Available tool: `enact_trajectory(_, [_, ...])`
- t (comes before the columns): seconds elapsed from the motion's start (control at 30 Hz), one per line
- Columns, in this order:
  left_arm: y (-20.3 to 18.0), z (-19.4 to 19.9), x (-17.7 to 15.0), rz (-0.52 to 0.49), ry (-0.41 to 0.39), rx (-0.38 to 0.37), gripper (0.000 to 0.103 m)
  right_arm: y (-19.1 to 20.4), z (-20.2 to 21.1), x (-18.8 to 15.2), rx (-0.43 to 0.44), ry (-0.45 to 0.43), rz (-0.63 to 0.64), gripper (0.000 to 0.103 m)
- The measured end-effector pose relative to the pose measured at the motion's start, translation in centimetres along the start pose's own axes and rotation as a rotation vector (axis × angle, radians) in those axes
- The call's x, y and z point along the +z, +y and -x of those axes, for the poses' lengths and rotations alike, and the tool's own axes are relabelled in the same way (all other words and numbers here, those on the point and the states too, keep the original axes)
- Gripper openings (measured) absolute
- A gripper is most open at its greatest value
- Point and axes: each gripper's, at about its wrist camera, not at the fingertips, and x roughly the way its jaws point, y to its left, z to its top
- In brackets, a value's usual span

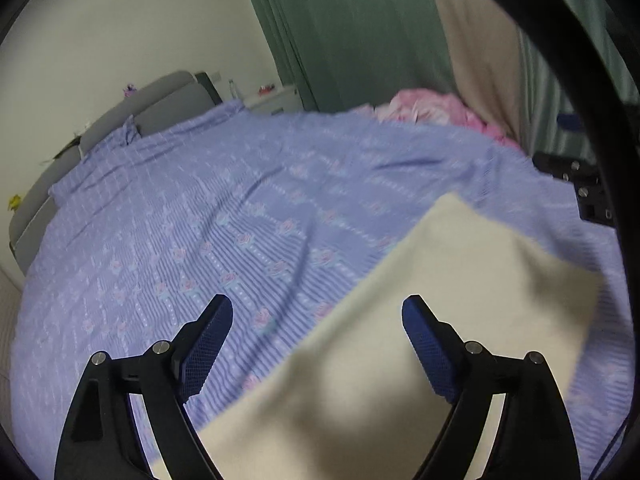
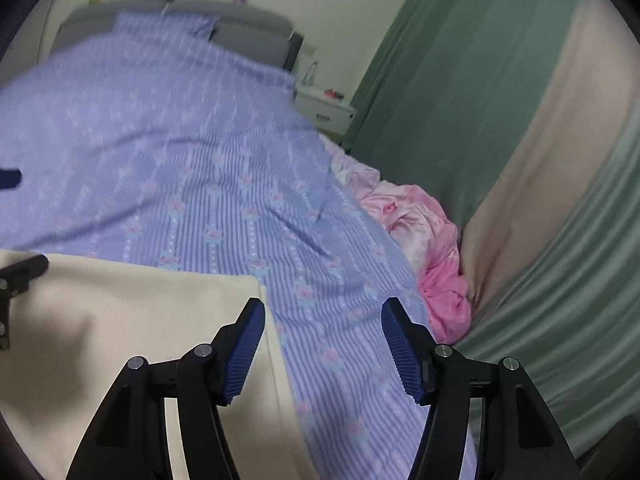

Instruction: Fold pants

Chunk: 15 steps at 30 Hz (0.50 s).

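Cream pants [image 1: 420, 320] lie folded flat on the purple striped bedspread [image 1: 200, 220]. In the left wrist view my left gripper [image 1: 318, 312] stands wide open above their left edge, nothing between its blue pads [image 1: 208, 344]. In the right wrist view the same cream pants [image 2: 140, 320] fill the lower left. My right gripper [image 2: 323, 312] is open over their right edge and the bedspread [image 2: 200, 160], its left pad [image 2: 244, 352] above the cloth, with nothing gripped. Part of the left gripper [image 2: 20, 276] shows at the left border.
A crumpled pink quilt [image 2: 424, 248] lies along the bed's right side, against green and beige curtains [image 2: 500, 140]. A grey headboard [image 1: 168, 100] and a white nightstand [image 2: 324, 108] stand at the far end. A black cable [image 1: 600, 120] arcs across the left wrist view.
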Motion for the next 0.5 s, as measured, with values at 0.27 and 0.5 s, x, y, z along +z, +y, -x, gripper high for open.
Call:
enact_trajectory(0.27, [-2.9, 7.9, -6.0, 0.104, -0.044, -0.116, 0.088, -4.8, 5.8, -8.5, 0.197, -0.024, -0.248, 0.061])
enact_trajectory(0.5, [-6.3, 9.4, -11.9, 0.074, 0.004, -0.109, 0.088, -4.7, 5.4, -14.6, 0.285, 0.028, -0.363, 0.060])
